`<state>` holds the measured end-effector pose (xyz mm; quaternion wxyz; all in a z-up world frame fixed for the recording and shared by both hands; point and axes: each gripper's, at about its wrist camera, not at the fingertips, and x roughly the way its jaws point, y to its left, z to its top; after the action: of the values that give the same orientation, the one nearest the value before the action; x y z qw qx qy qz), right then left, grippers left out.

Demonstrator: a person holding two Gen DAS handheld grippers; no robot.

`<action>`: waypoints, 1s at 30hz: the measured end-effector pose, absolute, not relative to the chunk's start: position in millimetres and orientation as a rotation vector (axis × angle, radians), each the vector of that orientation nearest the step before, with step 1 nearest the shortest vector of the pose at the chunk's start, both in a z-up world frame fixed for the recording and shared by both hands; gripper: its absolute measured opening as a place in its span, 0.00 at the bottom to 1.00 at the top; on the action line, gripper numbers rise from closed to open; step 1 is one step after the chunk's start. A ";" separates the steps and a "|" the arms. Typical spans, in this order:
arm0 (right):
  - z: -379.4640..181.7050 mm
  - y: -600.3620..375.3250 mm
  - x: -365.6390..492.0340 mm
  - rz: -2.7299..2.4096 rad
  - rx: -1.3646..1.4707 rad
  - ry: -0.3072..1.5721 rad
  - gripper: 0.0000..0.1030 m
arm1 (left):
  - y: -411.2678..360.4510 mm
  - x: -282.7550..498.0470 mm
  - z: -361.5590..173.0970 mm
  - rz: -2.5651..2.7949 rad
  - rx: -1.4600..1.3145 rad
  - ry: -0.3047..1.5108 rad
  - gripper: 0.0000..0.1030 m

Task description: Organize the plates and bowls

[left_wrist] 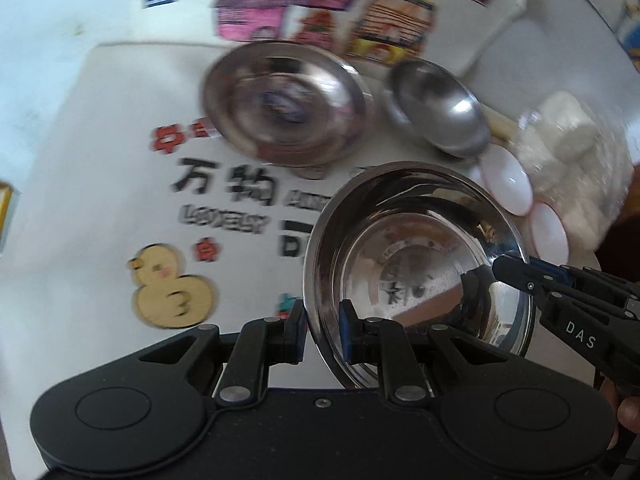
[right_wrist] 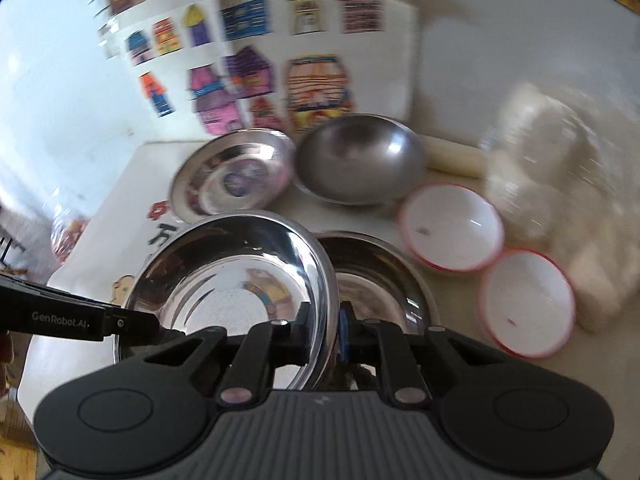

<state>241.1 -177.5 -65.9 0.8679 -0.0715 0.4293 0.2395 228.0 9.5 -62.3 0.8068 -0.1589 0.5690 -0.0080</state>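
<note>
A shiny steel bowl (left_wrist: 416,256) (right_wrist: 224,280) is held by both grippers at opposite rims, tilted above the printed mat. My left gripper (left_wrist: 323,320) is shut on its near rim, and its tip (right_wrist: 160,326) reaches in from the left in the right wrist view. My right gripper (right_wrist: 325,324) clamps the other rim and enters from the right (left_wrist: 500,272). Just right of the held bowl is a second steel bowl (right_wrist: 384,280), partly hidden by it. Behind lie a flat steel plate (left_wrist: 284,104) (right_wrist: 232,176) and a deep steel bowl (left_wrist: 436,108) (right_wrist: 360,160).
Two white bowls with red rims (right_wrist: 452,228) (right_wrist: 528,304) sit at the right, beside a clear bag of white blocks (left_wrist: 572,136). A wooden rolling pin (right_wrist: 452,156) lies behind the deep bowl. The white mat (left_wrist: 120,184) carries a duck picture (left_wrist: 172,292). Boxes with house drawings (right_wrist: 312,84) stand at the back.
</note>
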 end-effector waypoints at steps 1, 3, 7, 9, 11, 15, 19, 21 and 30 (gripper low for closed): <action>-66.1 -184.3 241.5 0.487 -0.141 0.900 0.15 | 3.4 229.9 -63.3 -0.030 -0.329 1.219 0.17; -65.3 -197.1 242.6 0.461 -0.124 0.903 0.15 | -7.3 232.7 -65.5 -0.054 -0.306 1.222 0.17; -65.3 -218.0 244.1 0.420 -0.101 0.907 0.15 | -24.4 240.5 -70.3 -0.087 -0.265 1.229 0.17; -65.7 -224.4 245.2 0.406 -0.093 0.911 0.15 | -31.0 243.9 -72.7 -0.095 -0.248 1.231 0.17; -67.5 -229.2 245.6 0.396 -0.088 0.916 0.15 | -36.0 247.3 -75.4 -0.100 -0.231 1.235 0.17; -72.1 -233.9 249.1 0.384 -0.084 0.933 0.15 | -43.2 251.8 -78.3 -0.098 -0.205 1.241 0.17; -76.0 -232.9 253.7 0.392 -0.088 0.941 0.15 | -45.5 256.2 -80.2 -0.081 -0.177 1.244 0.17; -77.3 -231.3 255.0 0.399 -0.088 0.944 0.15 | -45.1 257.7 -81.4 -0.071 -0.168 1.247 0.17; -83.4 -225.0 263.6 0.421 -0.101 0.955 0.15 | -46.8 261.0 -83.6 -0.045 -0.116 1.252 0.18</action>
<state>263.6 -225.0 -83.4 0.8658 -0.0483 0.4557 0.2011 261.0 -46.8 -83.6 0.8086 -0.0544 0.5854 -0.0211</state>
